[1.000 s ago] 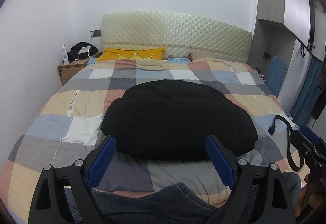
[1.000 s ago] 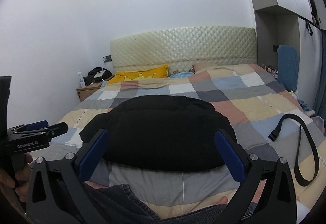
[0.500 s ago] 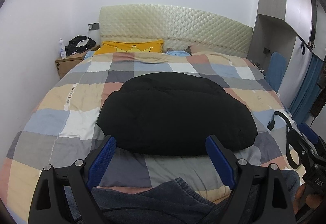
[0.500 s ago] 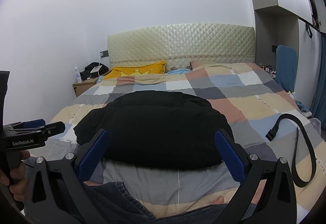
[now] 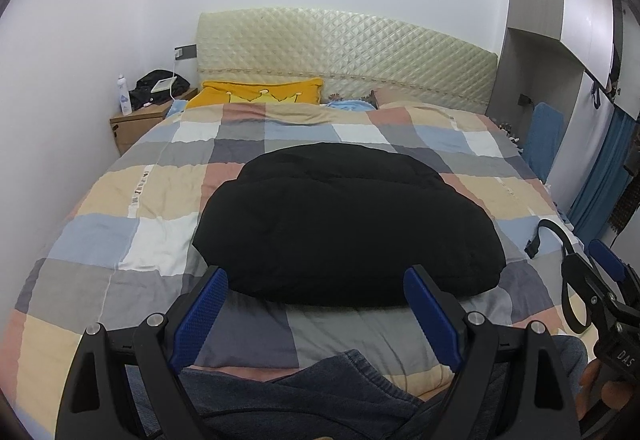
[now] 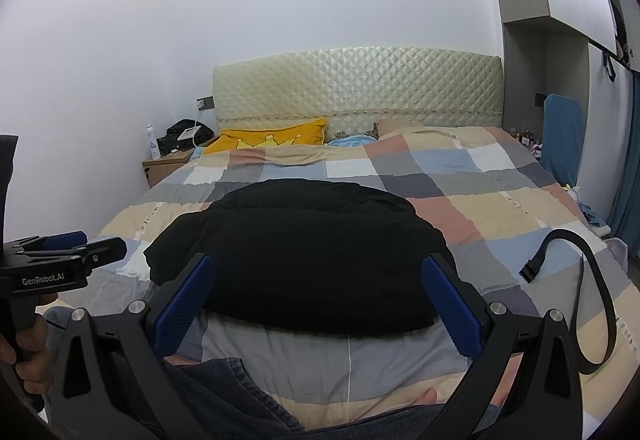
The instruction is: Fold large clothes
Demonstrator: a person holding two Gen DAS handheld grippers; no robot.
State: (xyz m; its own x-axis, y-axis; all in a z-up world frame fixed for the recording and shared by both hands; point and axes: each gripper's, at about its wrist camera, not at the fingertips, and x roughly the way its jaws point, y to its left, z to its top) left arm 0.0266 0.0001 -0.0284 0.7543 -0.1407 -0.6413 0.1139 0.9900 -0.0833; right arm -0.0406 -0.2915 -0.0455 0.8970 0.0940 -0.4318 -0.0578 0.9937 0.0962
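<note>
A large black padded garment [image 5: 344, 224] lies folded into a thick bundle in the middle of the checked bed cover [image 5: 120, 208]; it also shows in the right wrist view [image 6: 304, 252]. My left gripper [image 5: 316, 280] is open and empty, held above the bed's near edge in front of the bundle. My right gripper [image 6: 320, 268] is open and empty at the same edge, to the right of the left one. Each gripper shows at the edge of the other's view, the right one [image 5: 600, 288] and the left one [image 6: 64, 252].
A black belt [image 6: 576, 272] lies looped on the cover at the right. A yellow pillow [image 5: 256, 96] leans at the quilted headboard [image 5: 344, 52]. A bedside table [image 5: 140, 120] with a bottle and a bag stands at the left. The person's jeans [image 5: 320, 392] are below the grippers.
Both grippers have risen and pulled back a little from the bundle, both staying open. The garment has not moved.
</note>
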